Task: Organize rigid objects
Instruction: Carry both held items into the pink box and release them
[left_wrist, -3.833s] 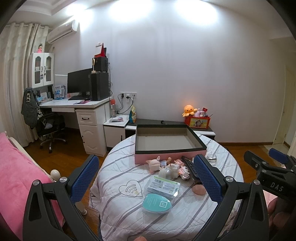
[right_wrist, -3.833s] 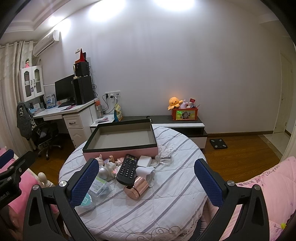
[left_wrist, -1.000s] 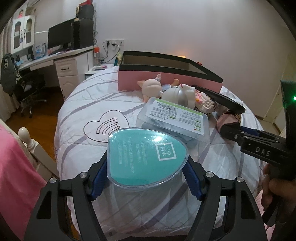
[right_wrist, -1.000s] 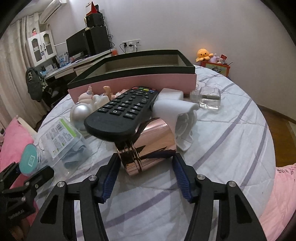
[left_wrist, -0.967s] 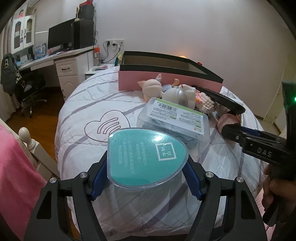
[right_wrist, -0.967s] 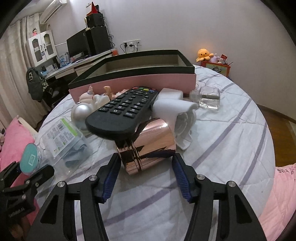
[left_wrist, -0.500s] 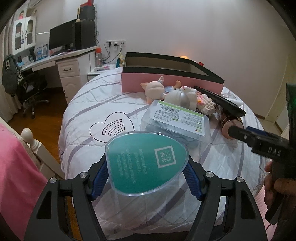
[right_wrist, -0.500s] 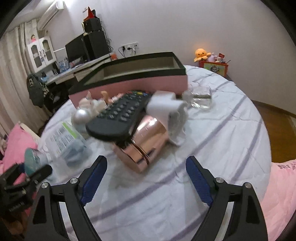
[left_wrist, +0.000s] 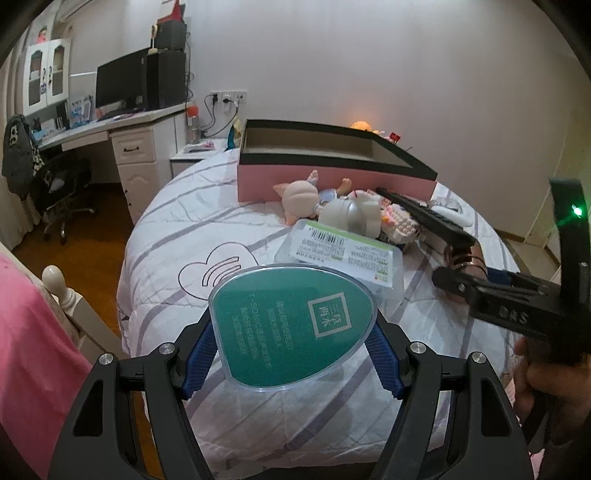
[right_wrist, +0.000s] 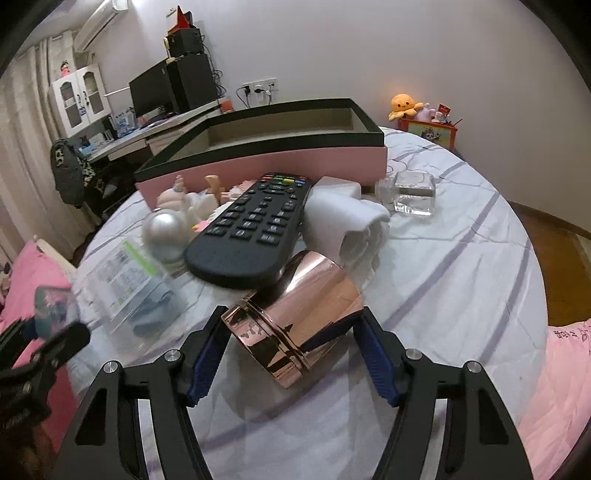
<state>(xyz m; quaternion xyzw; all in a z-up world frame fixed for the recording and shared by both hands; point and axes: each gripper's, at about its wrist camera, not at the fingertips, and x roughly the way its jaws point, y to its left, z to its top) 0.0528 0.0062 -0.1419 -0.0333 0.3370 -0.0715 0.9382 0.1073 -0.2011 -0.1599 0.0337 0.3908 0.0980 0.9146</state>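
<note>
Striped tablecloth (right_wrist: 461, 266) | left tongs (left_wrist: 291, 345) clamp teal case (left_wrist: 291, 325) | right tongs (right_wrist: 291, 341) pinch copper cup (right_wrist: 295, 314)

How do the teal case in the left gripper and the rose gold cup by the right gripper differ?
The teal case is flat and matte; the rose gold cup is cylindrical and mirror-shiny. The case is lifted, while the cup lies on its side under the remote. Each sits between blue gripper pads.

Left gripper (left_wrist: 291, 354) clamps a teal teardrop-shaped case (left_wrist: 291, 325) above a striped round table (left_wrist: 177, 236); pink box (left_wrist: 332, 173) behind.
</note>
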